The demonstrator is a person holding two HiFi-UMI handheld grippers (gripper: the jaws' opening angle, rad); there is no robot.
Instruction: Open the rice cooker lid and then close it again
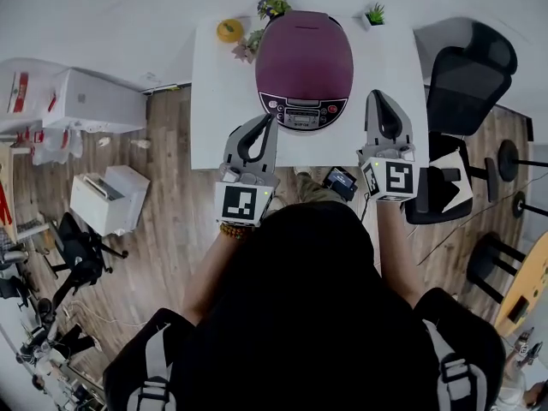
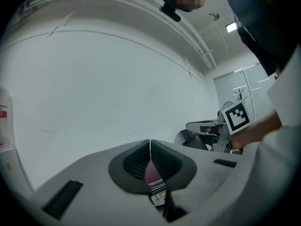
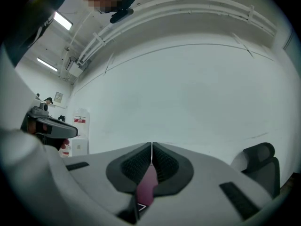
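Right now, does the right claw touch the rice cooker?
Apart. In the head view a strip of bare white table shows between the right claw and the rice cooker.

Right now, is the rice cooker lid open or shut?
Shut: the purple lid lies flat over the rice cooker, hiding its inside.

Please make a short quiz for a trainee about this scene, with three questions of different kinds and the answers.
1. True or false: the lid of the rice cooker stands open.
2. Choose one: the left gripper and the right gripper are A) both open, B) both shut and empty, C) both shut on the lid.
3. Short answer: what stands at the far right corner of the table?
Key: 1 false, it is closed; 2 B; 3 a small potted plant.
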